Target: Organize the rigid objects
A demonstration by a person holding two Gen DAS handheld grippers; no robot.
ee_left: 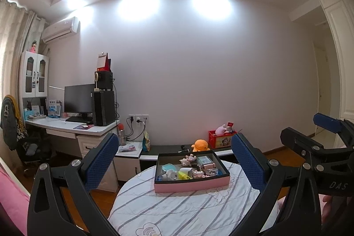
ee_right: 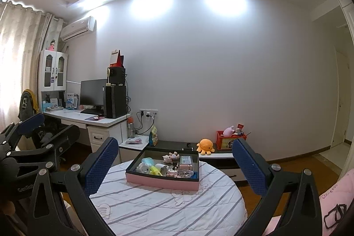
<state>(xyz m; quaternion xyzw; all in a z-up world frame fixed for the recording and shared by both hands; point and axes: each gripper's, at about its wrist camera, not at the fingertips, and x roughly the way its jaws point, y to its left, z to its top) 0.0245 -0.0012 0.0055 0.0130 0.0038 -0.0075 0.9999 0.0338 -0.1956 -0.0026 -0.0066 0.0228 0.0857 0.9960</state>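
Observation:
A pink box with a dark inner lining [ee_left: 190,187] [ee_right: 163,182] sits on a round table with a striped white cloth [ee_left: 177,209] [ee_right: 168,205]. It holds several small items: plush figures, a teal piece, a yellow-green piece, a white one and a pink one. My left gripper [ee_left: 174,158] is open and empty, held above the table short of the box. My right gripper [ee_right: 174,160] is open and empty too, to the right of the left one. Each gripper shows at the edge of the other's view.
A low dark bench [ee_left: 172,148] behind the table carries an orange plush [ee_left: 200,145] and a red box of toys [ee_left: 220,139]. A white desk with monitor and computer tower [ee_left: 102,107] stands at the left, with an office chair [ee_left: 28,147]. Pink bedding [ee_right: 336,198] lies at the right.

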